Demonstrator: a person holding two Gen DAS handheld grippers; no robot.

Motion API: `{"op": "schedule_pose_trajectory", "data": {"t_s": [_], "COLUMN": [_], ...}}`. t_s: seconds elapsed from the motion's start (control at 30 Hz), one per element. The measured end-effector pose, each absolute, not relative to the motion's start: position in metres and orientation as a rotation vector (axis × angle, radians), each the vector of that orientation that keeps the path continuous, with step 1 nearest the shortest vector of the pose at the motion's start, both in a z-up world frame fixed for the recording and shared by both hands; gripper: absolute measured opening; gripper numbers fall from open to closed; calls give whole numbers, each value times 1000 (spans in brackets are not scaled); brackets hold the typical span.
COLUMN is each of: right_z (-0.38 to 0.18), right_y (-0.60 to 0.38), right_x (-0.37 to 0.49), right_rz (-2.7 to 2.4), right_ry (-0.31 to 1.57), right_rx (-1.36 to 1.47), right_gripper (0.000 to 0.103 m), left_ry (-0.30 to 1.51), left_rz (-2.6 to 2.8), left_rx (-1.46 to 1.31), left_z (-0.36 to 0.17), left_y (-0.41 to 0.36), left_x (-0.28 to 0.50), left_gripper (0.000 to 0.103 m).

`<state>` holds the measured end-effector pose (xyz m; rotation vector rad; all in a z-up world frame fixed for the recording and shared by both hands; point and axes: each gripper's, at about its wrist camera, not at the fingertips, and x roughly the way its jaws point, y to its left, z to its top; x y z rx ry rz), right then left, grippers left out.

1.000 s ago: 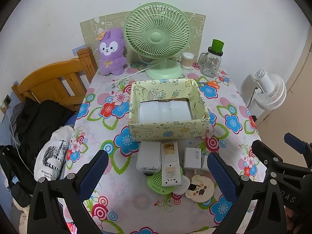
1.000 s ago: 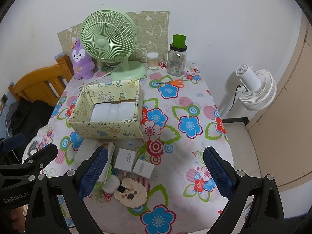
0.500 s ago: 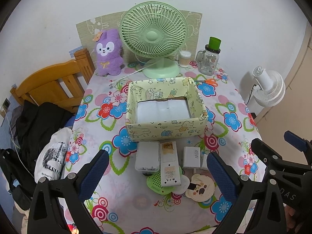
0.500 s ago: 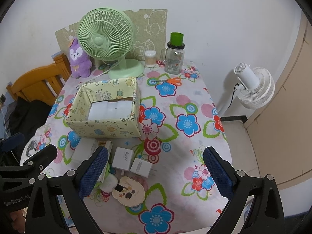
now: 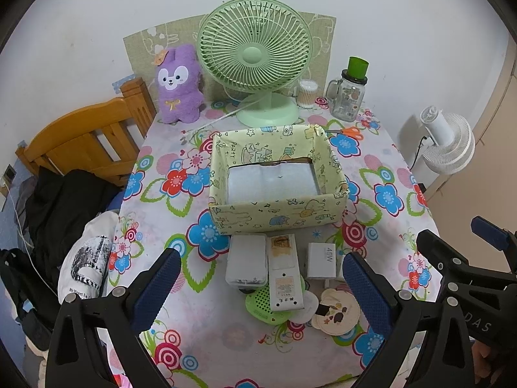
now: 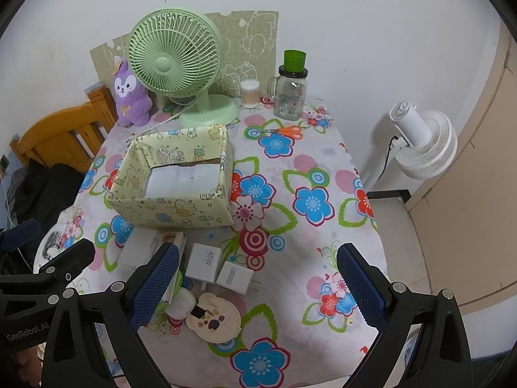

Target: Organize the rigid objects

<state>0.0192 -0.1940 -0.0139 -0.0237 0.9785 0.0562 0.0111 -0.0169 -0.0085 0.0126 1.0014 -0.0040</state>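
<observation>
Both my grippers, left [image 5: 258,283] and right [image 6: 257,283], hover spread and empty. Below the centred yellow box [image 5: 274,213], the chargers [image 6: 205,263] and remote [image 5: 284,274] look light, stiff and slick; I'd pinch their flat sides.

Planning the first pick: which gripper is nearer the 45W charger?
Hard to call; perhaps the right gripper, with the 45W charger beside its left finger. In the left gripper's view it lies right of centre.
</observation>
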Motion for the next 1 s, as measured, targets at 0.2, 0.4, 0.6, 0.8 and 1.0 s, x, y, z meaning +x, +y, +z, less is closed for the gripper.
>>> {"op": "schedule_pose_trajectory", "data": {"t_s": [0.2, 0.4, 0.6, 0.8, 1.0], "right_z": [-21, -26, -37, -54, -75], "right_y": [-190, -185, -180, -171, -165], "right_x": [27, 32, 38, 43, 50], "right_rz": [55, 47, 61, 57, 50], "right_ry": [1003, 998, 1026, 1047, 1090], "right_rx": [-13, -33, -19, -30, -23], "right_gripper": [100, 100, 100, 100, 100], "left_ry": [1029, 1044, 1074, 1114, 1160], "left_rz": [-10, -13, -18, -16, -17], "left_rx": [12, 5, 11, 23, 39], "left_z": [-15, -24, -38, -58, -82], "left_y": [-12, -7, -1, 5, 11], "left_x": [21, 30, 38, 44, 52], "left_gripper": [101, 101, 101, 101, 101]}}
